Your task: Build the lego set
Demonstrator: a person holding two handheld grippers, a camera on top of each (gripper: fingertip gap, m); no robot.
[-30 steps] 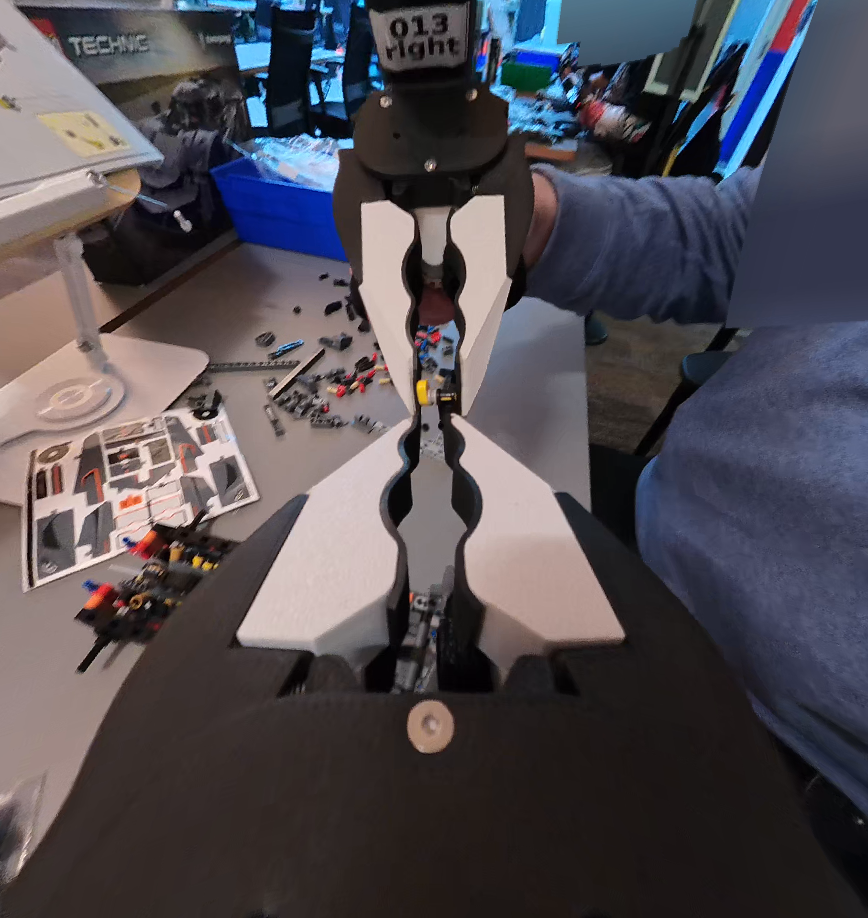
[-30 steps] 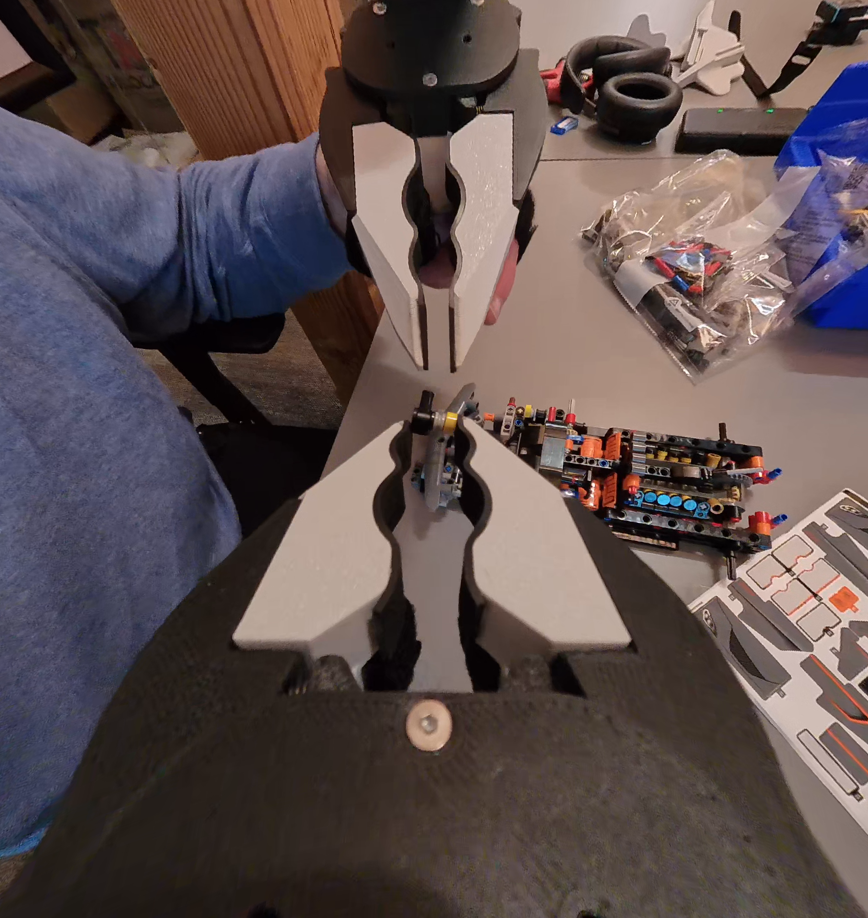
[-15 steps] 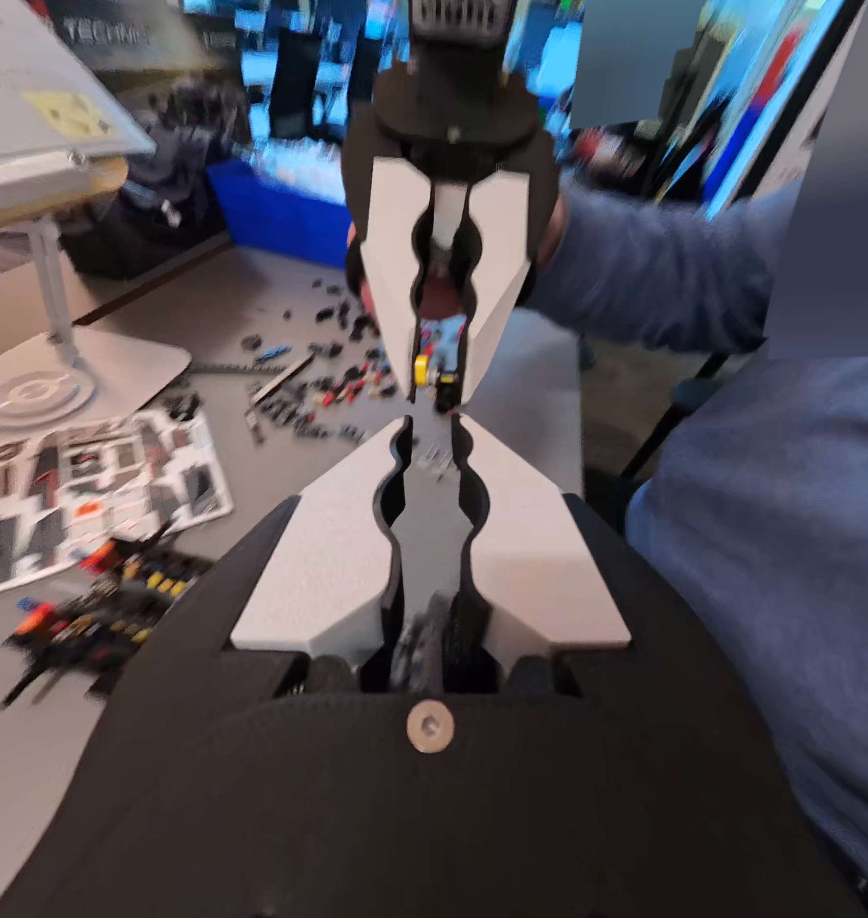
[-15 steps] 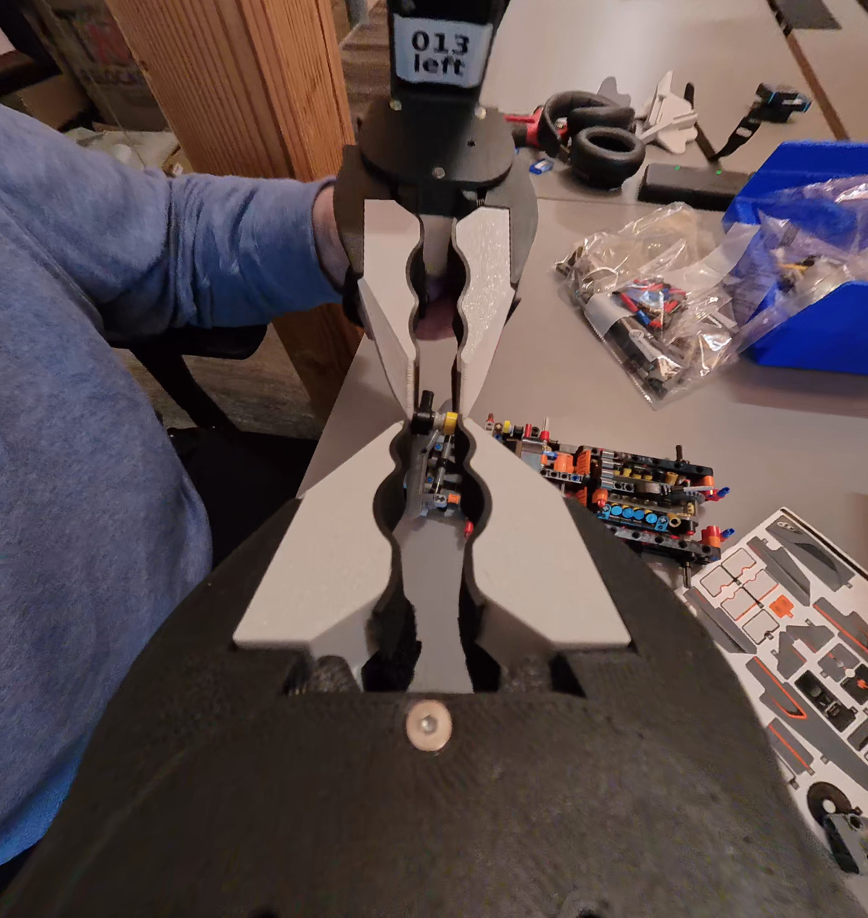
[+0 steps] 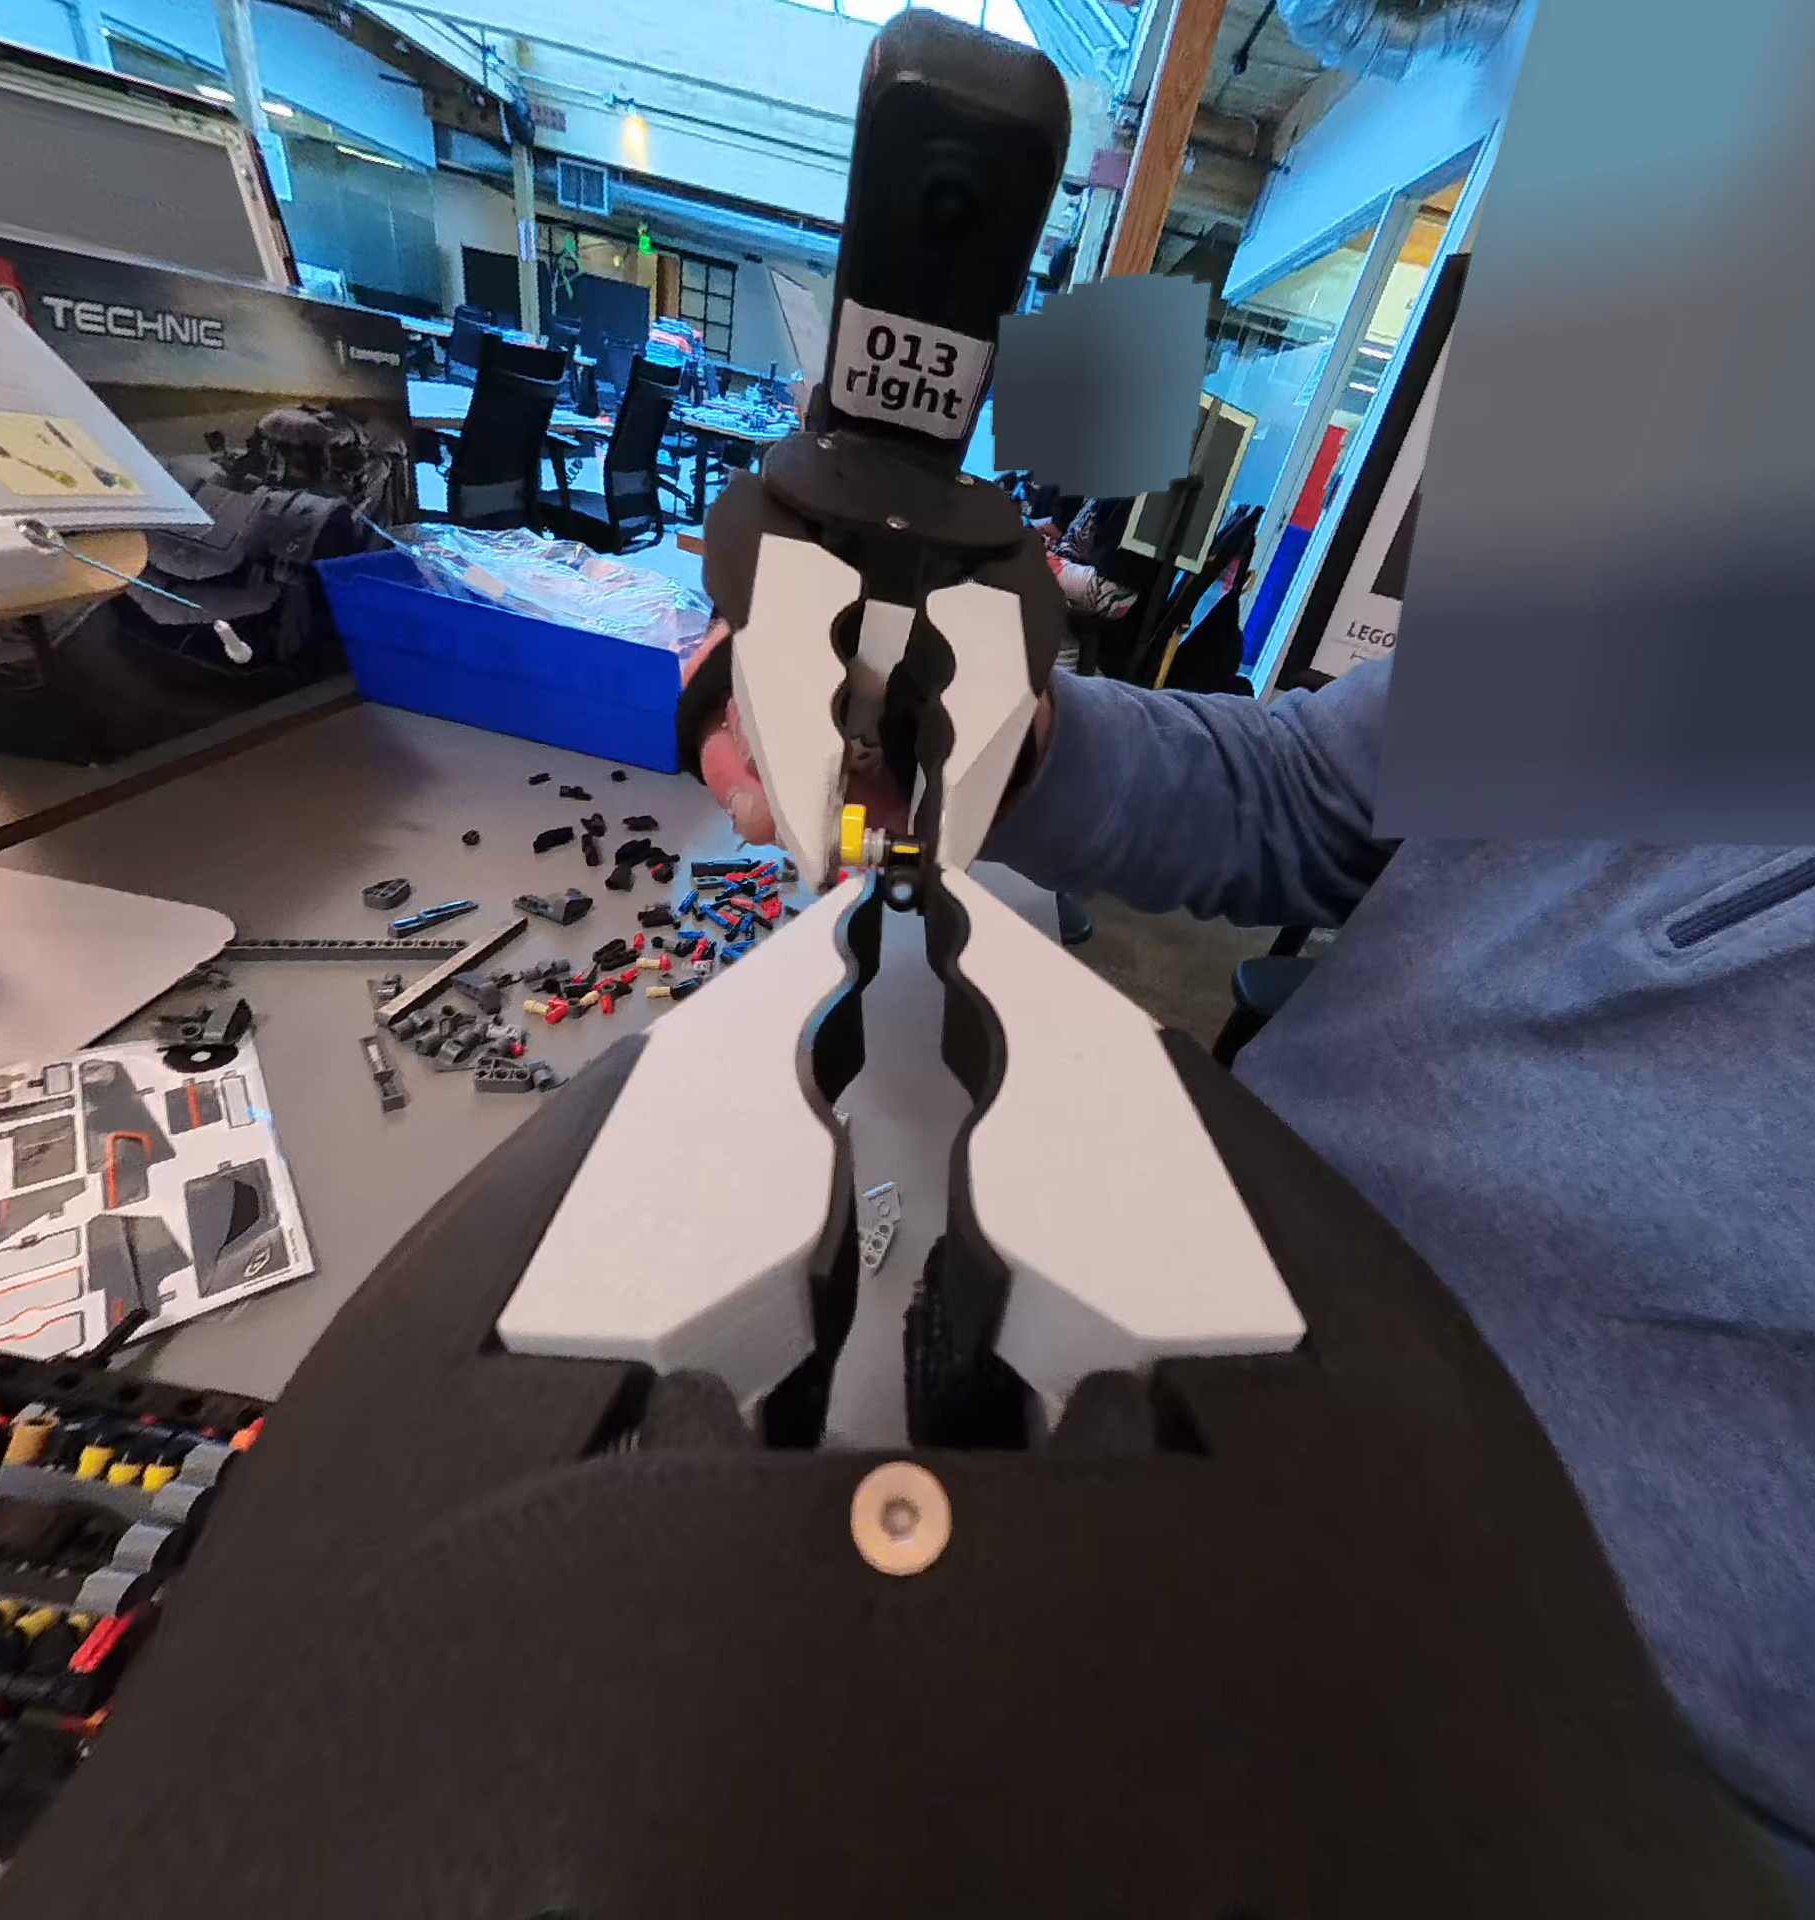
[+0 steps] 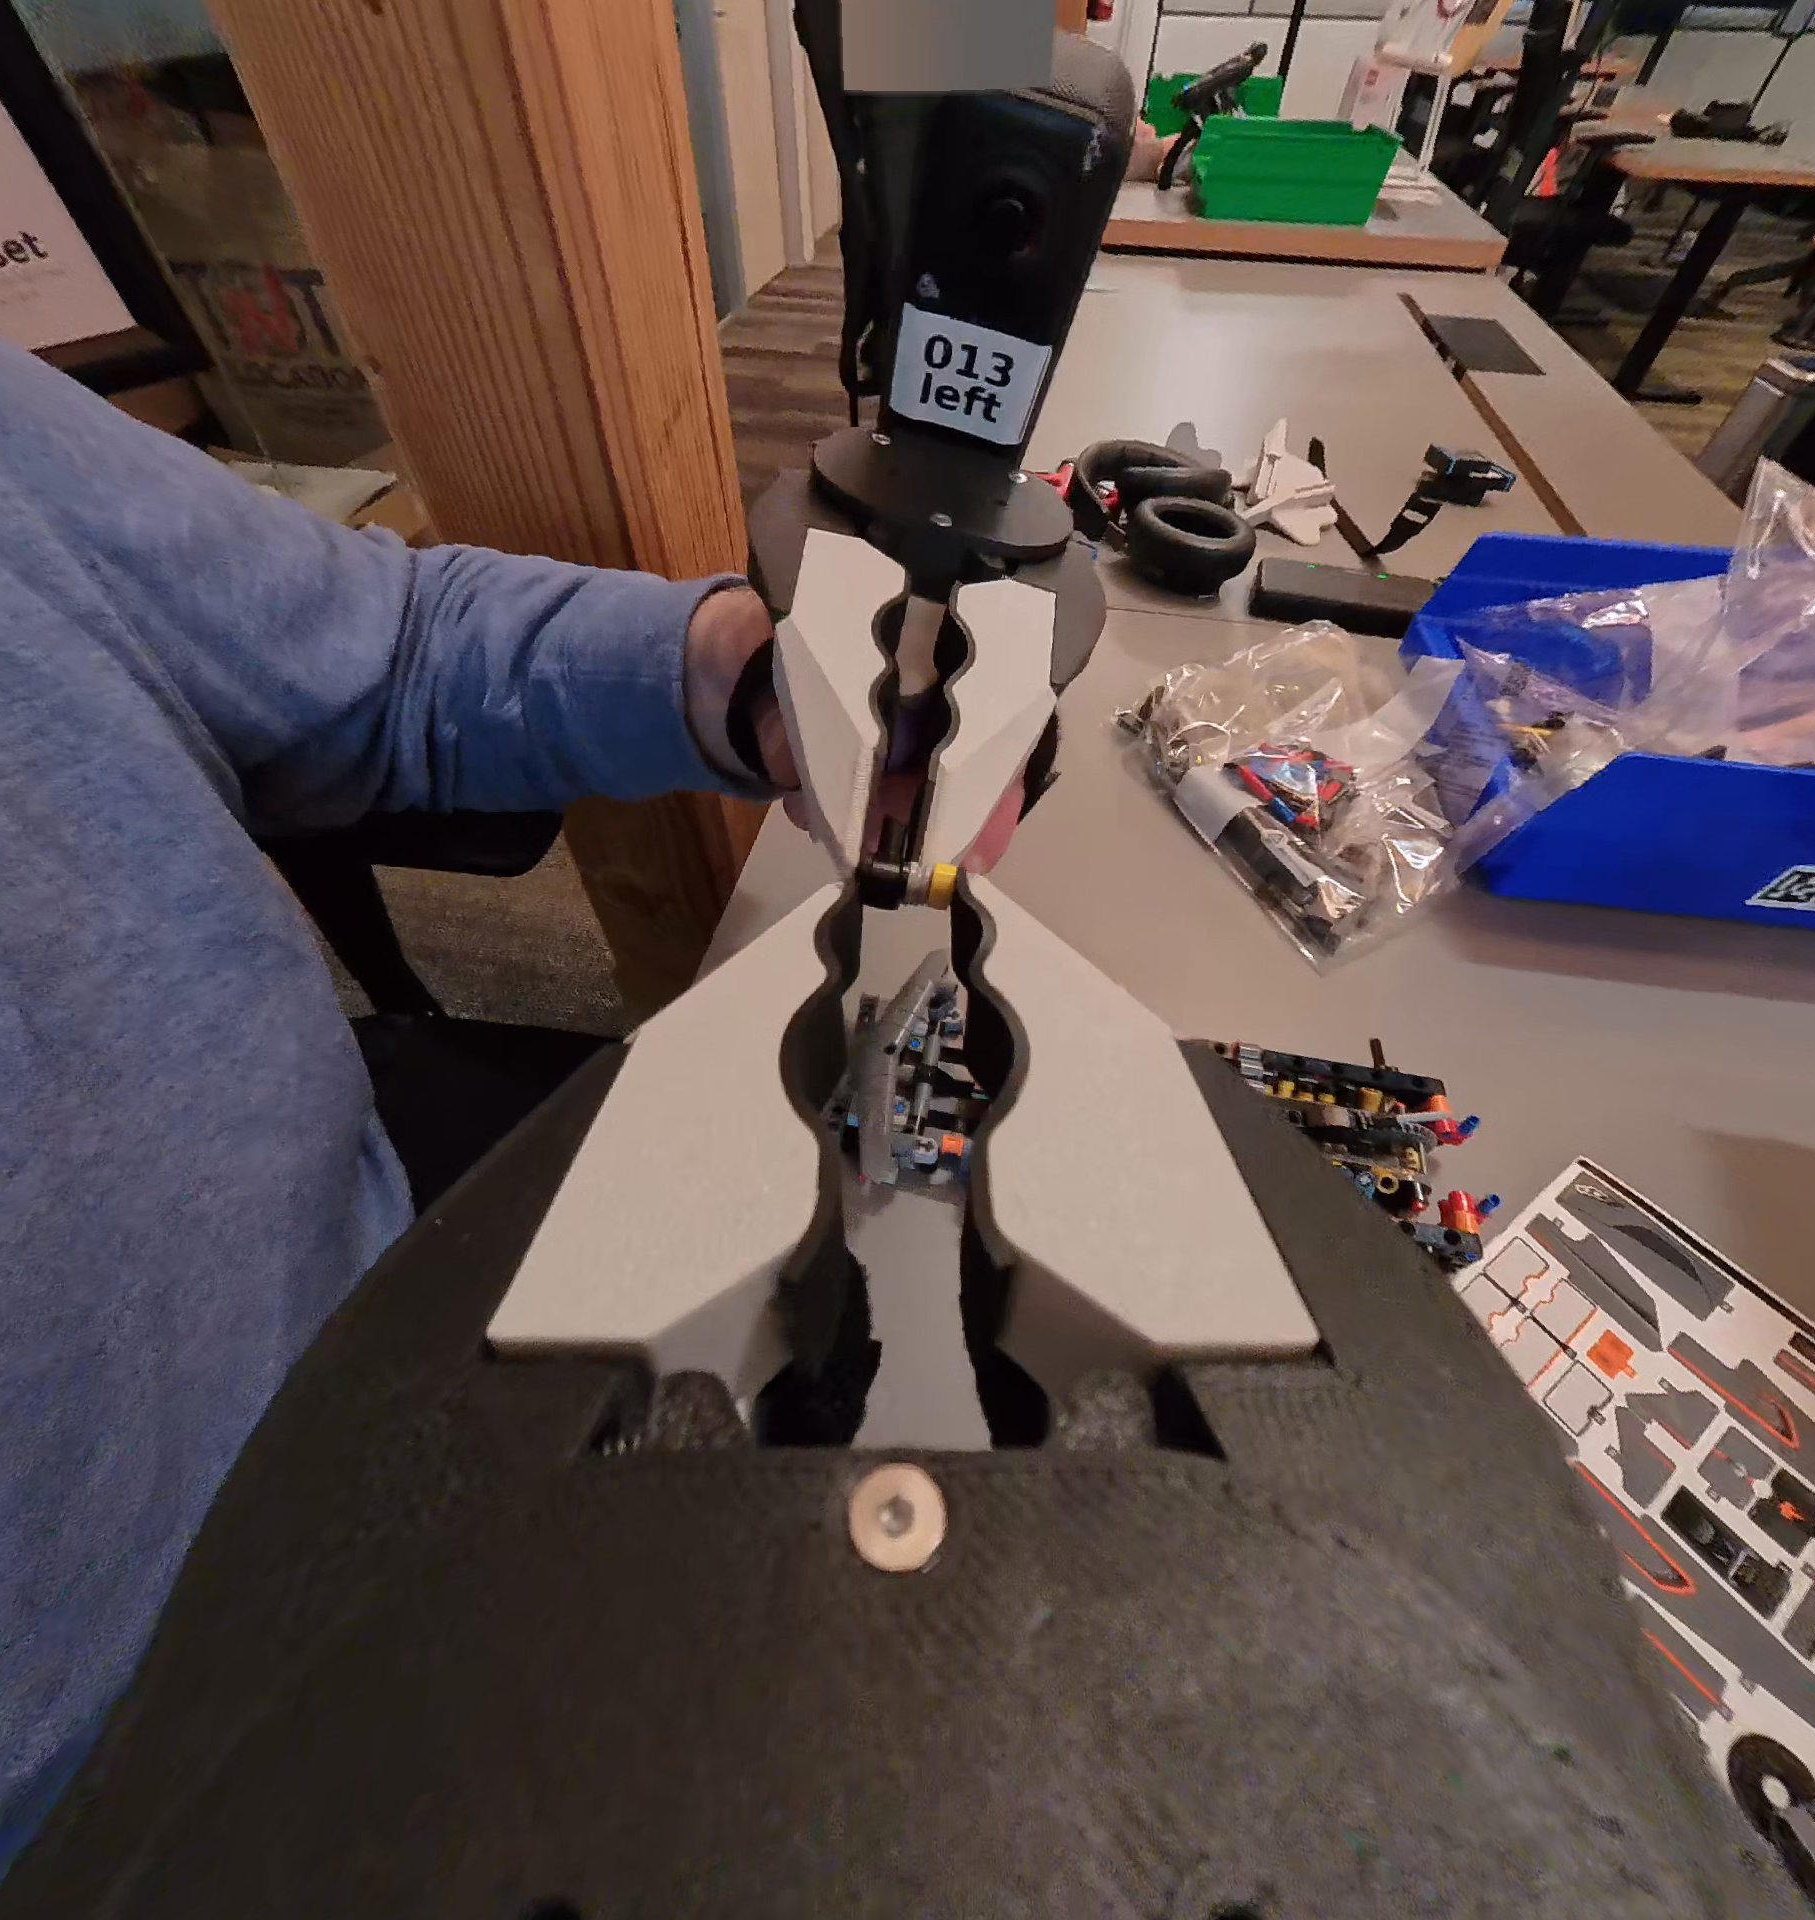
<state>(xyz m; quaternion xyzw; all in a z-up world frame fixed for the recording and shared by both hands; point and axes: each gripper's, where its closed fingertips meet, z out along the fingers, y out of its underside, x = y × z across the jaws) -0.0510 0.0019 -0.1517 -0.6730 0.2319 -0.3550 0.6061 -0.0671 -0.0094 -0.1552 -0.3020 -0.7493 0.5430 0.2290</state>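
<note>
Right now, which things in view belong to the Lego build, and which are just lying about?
Job in hand: right gripper, grey sub-assembly held in it, left gripper, chassis build, loose pieces, sticker sheet, parts bag.

Lying about: headphones, green bin, white model plane, flat black device.

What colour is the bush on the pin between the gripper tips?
Yellow bush, clearest in the right wrist view.

Left gripper: matt white fingers, rough black body
Post, 11 o'clock: grained wood
Bags, 2 o'clock: glossy plastic
Table: smooth grey
Sleeve: blue cloth
</note>
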